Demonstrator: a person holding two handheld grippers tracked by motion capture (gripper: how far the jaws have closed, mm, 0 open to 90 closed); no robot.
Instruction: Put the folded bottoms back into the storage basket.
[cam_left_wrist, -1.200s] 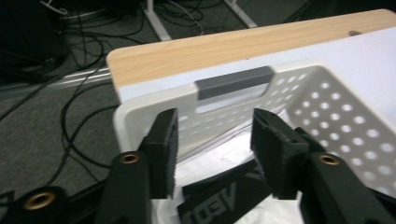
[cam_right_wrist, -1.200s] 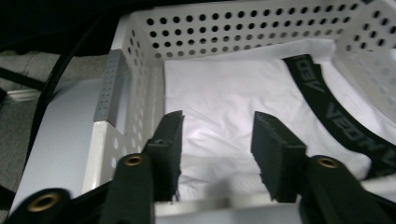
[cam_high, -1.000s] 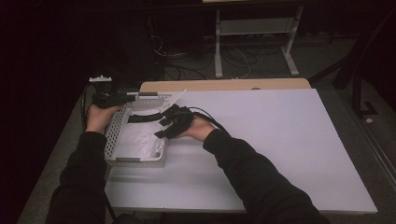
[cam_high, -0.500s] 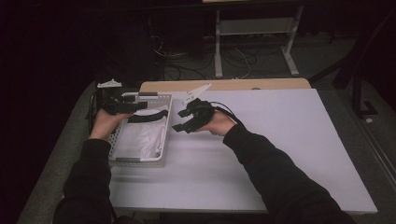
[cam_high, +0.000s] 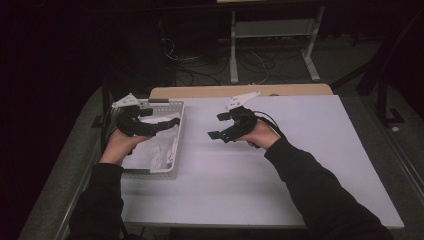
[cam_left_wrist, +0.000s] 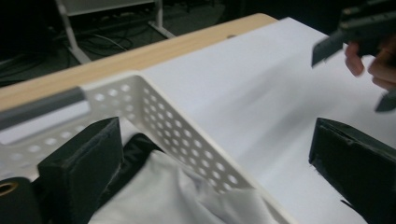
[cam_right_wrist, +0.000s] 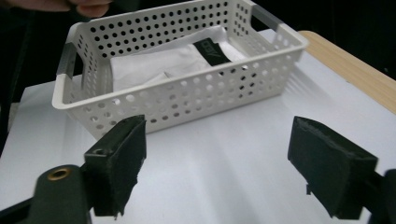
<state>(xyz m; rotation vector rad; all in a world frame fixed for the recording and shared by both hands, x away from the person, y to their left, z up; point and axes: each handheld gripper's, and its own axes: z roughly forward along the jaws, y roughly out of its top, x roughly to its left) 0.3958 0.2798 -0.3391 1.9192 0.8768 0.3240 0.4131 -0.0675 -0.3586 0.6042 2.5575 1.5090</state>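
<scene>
High view: a white perforated basket (cam_high: 176, 131) sits at the left edge of the bench (cam_high: 310, 165), with a folded white cloth (cam_high: 159, 145) lying inside it. The left tongs (cam_high: 159, 123) hover over the basket; the right tongs (cam_high: 216, 126) hang above bare bench just beside it. Both have just been opening, and nothing sits between either pair of jaws.

Left gripper view: the jaws stand wide and empty — one pad above the cloth with its black label (cam_left_wrist: 133, 156), the other out past the basket's wall over the bench.

Right gripper view: open jaws frame the basket's long side; the cloth rests flat within, apart from both tongs.

By my judgement the cloth is placed and the hands are backing off. To finish well, lift clear of the rim before swinging away, so no pad snags a wall and drags the basket off the edge.
</scene>
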